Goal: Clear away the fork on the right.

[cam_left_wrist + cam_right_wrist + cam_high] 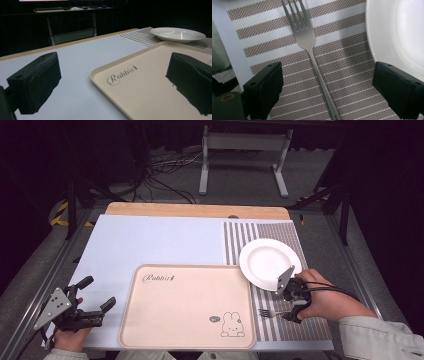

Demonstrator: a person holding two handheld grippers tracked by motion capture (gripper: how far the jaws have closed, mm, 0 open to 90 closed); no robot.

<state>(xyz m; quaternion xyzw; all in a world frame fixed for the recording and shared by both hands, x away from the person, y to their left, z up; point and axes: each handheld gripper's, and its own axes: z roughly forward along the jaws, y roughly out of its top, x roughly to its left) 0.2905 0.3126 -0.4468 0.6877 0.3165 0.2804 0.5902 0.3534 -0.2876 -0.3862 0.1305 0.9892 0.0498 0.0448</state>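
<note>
striped mat (280,240), one fork (312,52), one plate (270,262), one tray (187,305), right gripper (327,90) open

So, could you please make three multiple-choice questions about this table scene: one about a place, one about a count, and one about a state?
1. Where does the fork lie?
A. on the striped mat
B. on the tray
C. on the plate

2. How many plates are on the table?
A. one
B. two
C. three

3. How is the right gripper set?
A. shut on the fork
B. open, one jaw on each side of the fork handle
C. shut on the plate rim

Answers:
1. A, the right gripper view shows the fork flat on the brown and white stripes.
2. A, the high view shows a single white plate beside the tray.
3. B, a wide gap lies between the jaws and neither touches the handle.
</note>
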